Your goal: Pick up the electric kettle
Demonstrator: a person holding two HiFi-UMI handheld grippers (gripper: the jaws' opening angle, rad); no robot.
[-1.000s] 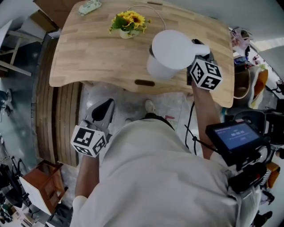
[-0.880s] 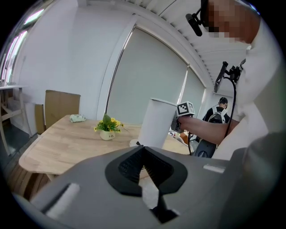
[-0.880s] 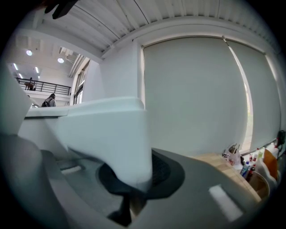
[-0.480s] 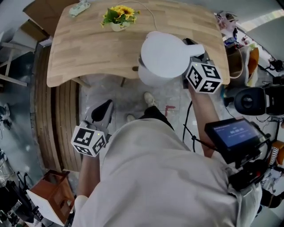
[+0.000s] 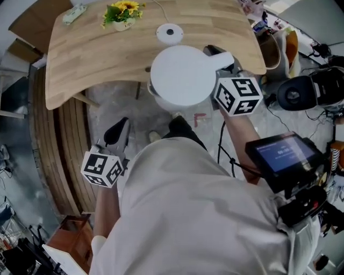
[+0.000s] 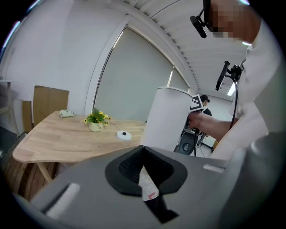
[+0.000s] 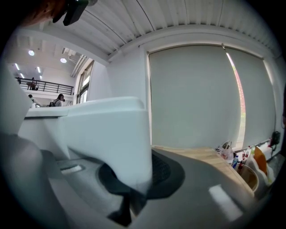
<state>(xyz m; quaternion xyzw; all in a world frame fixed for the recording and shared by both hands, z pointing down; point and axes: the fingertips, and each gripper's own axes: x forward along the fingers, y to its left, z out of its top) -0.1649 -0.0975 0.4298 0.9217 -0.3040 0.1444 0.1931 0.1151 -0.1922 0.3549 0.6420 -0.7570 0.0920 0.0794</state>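
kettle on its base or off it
Off. The kettle is held up by its handle in the right gripper, while its round base sits bare on the table behind it.

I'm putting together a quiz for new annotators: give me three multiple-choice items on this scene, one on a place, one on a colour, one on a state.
1. Where is the kettle's round base? A on the floor; B on the table; C under the kettle.
2. What colour are the flowers? A red; B yellow; C blue.
3. How are the right tongs? A open and empty; B shut on the flowers; C shut on the kettle's handle.
Answers: 1 B, it lies bare on the wood; 2 B, yellow blooms in the head view; 3 C, the white handle sits clamped between the jaws.
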